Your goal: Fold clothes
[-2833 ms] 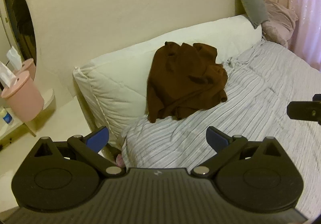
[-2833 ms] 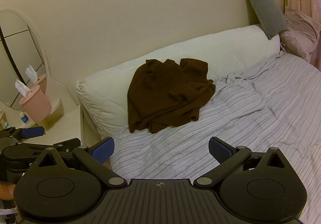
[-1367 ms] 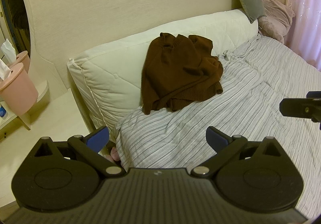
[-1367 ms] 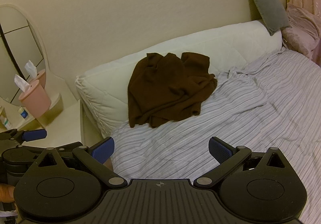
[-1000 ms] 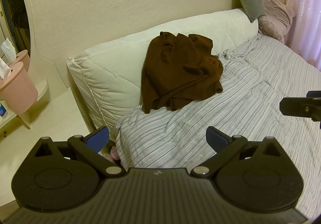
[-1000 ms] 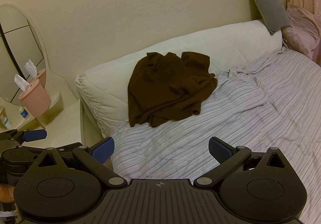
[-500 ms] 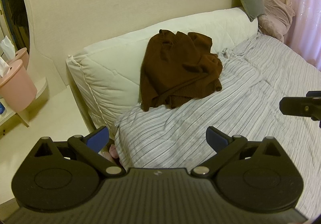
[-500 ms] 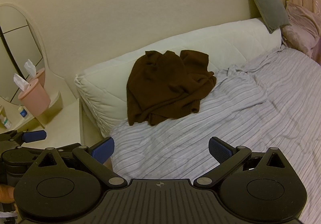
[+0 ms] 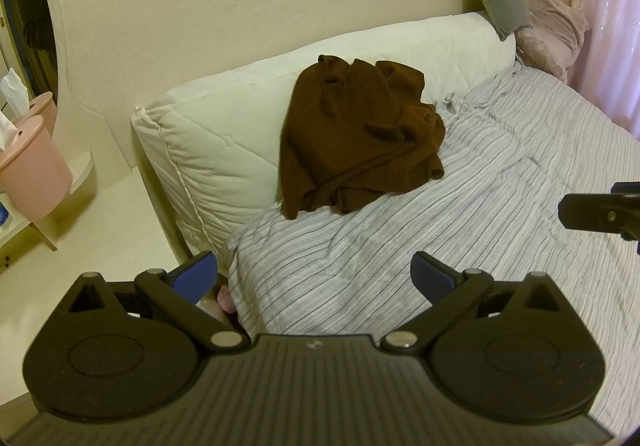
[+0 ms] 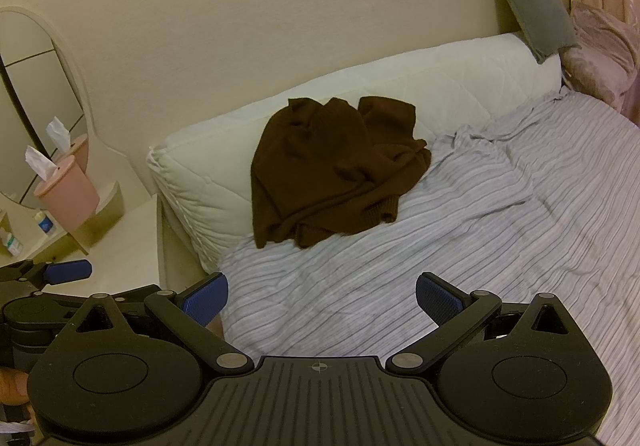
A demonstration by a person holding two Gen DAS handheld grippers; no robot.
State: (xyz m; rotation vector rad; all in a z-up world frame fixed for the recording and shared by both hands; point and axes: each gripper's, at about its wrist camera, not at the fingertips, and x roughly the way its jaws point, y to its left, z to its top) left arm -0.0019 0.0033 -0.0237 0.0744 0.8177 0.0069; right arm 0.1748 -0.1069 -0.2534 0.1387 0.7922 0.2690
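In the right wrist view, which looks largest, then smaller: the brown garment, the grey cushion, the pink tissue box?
1. brown garment
2. grey cushion
3. pink tissue box
The cushion and box are close, and distance differs, so this is apparent size only.

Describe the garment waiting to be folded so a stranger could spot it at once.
Start at the bed with the grey striped sheet, then look to the long white quilted bolster against the wall. The crumpled dark brown knit sweater slumps half on that bolster, half on the sheet. It is the only dark item among pale bedding.
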